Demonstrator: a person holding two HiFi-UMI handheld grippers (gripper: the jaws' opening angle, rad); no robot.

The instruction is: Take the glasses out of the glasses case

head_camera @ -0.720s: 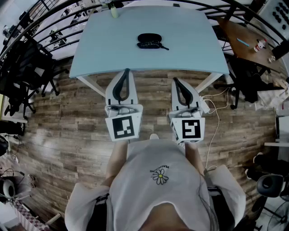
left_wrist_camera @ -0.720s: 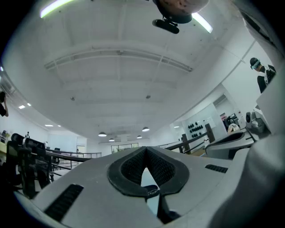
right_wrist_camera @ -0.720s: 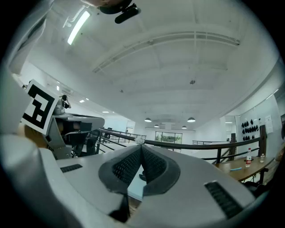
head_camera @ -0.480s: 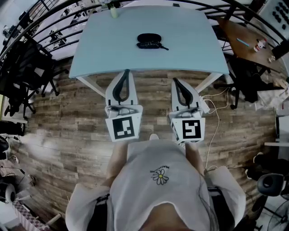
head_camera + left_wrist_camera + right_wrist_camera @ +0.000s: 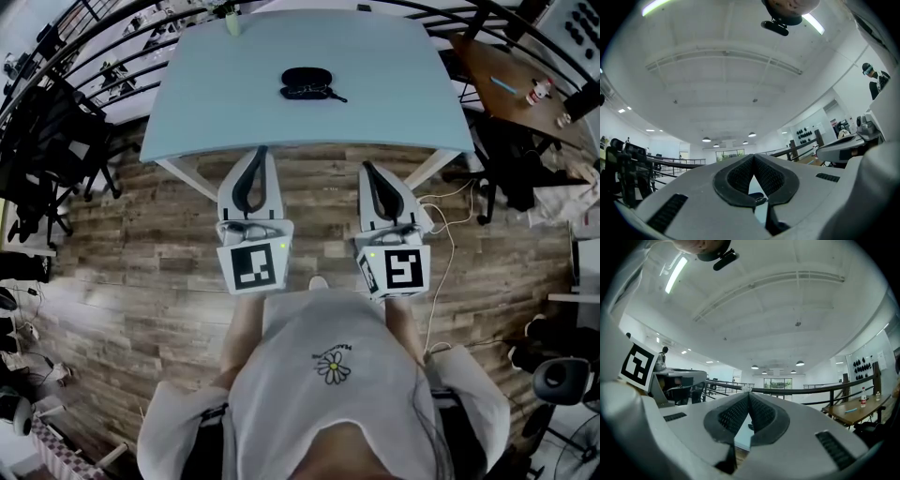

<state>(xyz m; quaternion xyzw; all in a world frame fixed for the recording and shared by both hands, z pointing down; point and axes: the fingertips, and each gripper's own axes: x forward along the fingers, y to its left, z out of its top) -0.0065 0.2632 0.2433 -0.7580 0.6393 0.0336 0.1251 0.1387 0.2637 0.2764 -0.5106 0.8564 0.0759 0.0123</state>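
White left gripper (image 5: 262, 150) and right gripper (image 5: 365, 167): fingers (image 5: 764, 414) closed together, gripping nothing.

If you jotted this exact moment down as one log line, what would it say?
stage: before reach | left gripper: shut, empty | right gripper: shut, empty | glasses case: on table, untouched

On my screen I list: table (image 5: 394, 84) pale blue; glasses case (image 5: 307, 79) black; floor (image 5: 141, 272) brown plank pattern; left gripper (image 5: 261, 150) and right gripper (image 5: 366, 166) white, black-and-white square markers; shirt (image 5: 300, 394) white, daisy print.
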